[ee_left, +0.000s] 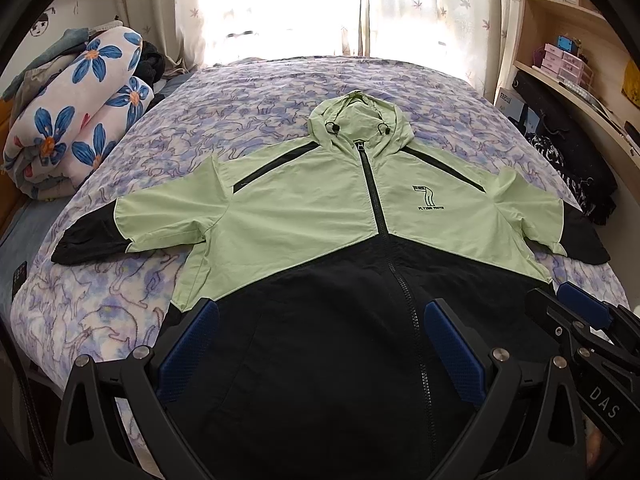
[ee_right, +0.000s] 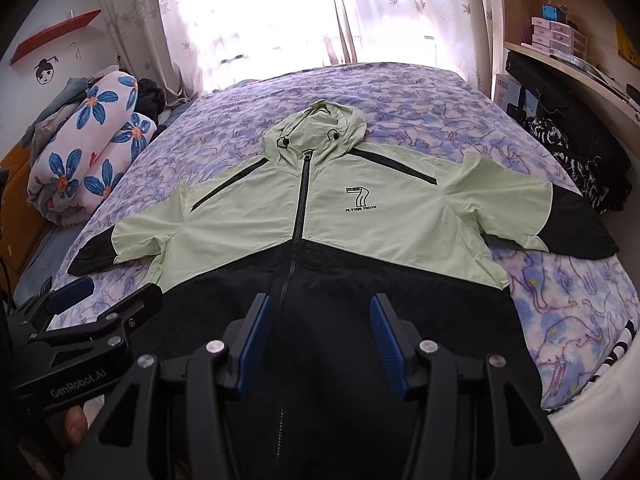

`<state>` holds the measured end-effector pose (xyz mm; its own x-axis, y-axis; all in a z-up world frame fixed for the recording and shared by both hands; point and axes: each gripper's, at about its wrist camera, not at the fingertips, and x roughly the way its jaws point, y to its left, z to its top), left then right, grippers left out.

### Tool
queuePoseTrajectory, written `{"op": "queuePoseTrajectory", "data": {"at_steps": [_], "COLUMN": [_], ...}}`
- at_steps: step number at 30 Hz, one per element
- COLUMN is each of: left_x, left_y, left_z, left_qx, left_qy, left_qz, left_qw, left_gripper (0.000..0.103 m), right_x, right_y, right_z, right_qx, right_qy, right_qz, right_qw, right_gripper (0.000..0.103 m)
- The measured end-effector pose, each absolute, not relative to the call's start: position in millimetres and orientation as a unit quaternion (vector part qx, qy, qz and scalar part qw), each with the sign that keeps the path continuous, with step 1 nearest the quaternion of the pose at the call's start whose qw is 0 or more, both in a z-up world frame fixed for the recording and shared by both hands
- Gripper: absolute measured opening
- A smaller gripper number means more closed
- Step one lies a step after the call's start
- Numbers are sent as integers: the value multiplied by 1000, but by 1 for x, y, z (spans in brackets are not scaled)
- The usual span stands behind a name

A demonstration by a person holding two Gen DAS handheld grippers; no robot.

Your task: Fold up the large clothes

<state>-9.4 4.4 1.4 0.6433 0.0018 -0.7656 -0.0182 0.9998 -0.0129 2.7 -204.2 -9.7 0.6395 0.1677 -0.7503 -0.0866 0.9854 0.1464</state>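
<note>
Jacket (ee_left: 304, 216) in pale green and black lies spread flat, front up and zipped, on the bed (ee_left: 248, 92) with its purple patterned cover. The hood (ee_left: 356, 120) points toward the far curtained window (ee_left: 280, 4), and both sleeves stretch out to left and right. The black hem sits at the near edge. The left tongs (ee_left: 320, 344) hang over the lower black panel, blue pads spread wide, gripping nothing. The right tongs (ee_right: 320, 340) hover beside them over the zipper (ee_right: 298, 216), parted more narrowly, also empty. A rolled flowered quilt (ee_left: 80, 120) rests at the far left of the bed; shelves (ee_left: 576, 40) stand on the right.
</note>
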Motion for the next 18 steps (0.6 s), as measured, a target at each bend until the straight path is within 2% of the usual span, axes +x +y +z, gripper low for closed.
{"op": "queuePoseTrajectory", "data": {"at_steps": [18], "left_x": [-8], "left_y": [4], "left_z": [3], "left_qx": [-10], "left_qy": [423], "left_qz": [5], "left_qw": [906], "left_gripper": [102], "right_x": [4], "right_y": [-204], "right_z": [-11], "right_qx": [48], "right_qy": [422], "right_qz": [70], "right_qw": [903], "right_gripper": [52]}}
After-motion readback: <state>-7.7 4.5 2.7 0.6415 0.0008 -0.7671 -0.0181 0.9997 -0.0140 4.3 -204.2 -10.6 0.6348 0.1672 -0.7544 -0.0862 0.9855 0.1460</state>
